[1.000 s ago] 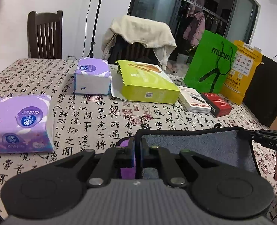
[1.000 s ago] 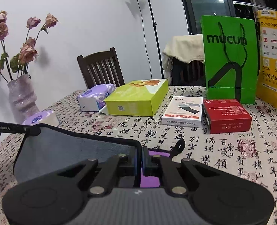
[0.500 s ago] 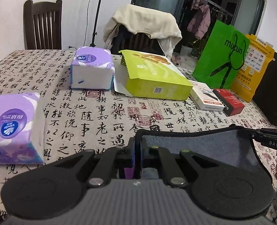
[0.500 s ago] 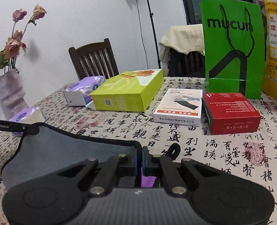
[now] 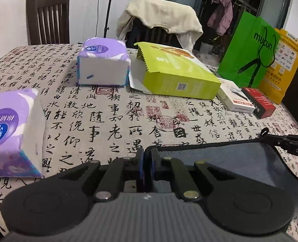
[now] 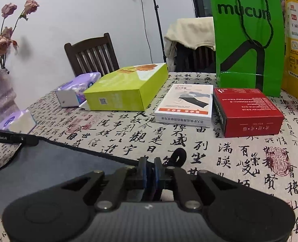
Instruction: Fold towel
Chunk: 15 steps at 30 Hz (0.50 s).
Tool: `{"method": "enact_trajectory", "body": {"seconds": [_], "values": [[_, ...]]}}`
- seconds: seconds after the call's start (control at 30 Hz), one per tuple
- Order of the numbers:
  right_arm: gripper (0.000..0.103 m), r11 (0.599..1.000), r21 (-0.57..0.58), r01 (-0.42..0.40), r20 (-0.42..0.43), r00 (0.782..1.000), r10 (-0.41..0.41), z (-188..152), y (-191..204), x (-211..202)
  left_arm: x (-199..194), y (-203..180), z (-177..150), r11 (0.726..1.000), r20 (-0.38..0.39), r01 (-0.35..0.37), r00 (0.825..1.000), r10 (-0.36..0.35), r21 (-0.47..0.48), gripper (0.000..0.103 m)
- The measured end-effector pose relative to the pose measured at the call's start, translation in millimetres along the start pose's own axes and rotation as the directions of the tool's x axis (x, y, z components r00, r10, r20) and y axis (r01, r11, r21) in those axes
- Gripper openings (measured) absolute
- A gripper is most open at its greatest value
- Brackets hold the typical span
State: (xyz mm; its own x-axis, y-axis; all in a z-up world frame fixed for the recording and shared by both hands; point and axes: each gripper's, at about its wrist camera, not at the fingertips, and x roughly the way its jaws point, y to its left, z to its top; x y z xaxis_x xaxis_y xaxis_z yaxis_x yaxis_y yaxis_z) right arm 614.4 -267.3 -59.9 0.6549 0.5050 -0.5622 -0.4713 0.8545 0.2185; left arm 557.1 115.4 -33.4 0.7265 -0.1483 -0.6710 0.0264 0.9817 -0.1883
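Grey, black-edged terry towel (image 5: 219, 155) hangs stretched between our two grippers, held just above the calligraphy-printed tablecloth (image 5: 100, 119). Our left gripper (image 5: 146, 161) has its jaws pinched tight on one top corner; our right gripper (image 6: 150, 169) is clamped on the other corner, beside the small black hanging loop (image 6: 177, 157) at its 1 o'clock. In the left view the towel runs off toward 3 o'clock, where the other gripper's tip meets the hem. We judge the fold as barely begun: the edge is lifted and taut, but no layer lies doubled over yet. What remains is carrying this edge across, laying it down and releasing. The purple tissue pack (image 5: 9, 133) sits at 9 o'clock, close to our path.
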Motion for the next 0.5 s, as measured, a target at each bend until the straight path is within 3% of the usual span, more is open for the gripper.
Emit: {"method": "enact_trajectory", "body": {"seconds": [0.2,0.37,0.5], "values": [[0.01,1.0,0.005,0.013,0.015,1.0,-0.013,3.8,-1.1,-5.4,-6.8,0.2,-3.4,1.0,0.004,-0.009,1.0,0.009,0.01,0.011],[0.01,1.0,-0.002,0.024,0.035,0.999,-0.024,9.0,0.3,-18.9,-23.4,-3.9,-5.8,0.999,0.035,-0.012,0.999,0.011,0.032,0.032],[0.01,1.0,-0.001,0.023,0.037,0.999,-0.023,6.8,3.4,-29.0,-35.8,-8.6,-11.8,0.999,0.041,-0.008,0.999,0.006,0.048,0.037]]}}
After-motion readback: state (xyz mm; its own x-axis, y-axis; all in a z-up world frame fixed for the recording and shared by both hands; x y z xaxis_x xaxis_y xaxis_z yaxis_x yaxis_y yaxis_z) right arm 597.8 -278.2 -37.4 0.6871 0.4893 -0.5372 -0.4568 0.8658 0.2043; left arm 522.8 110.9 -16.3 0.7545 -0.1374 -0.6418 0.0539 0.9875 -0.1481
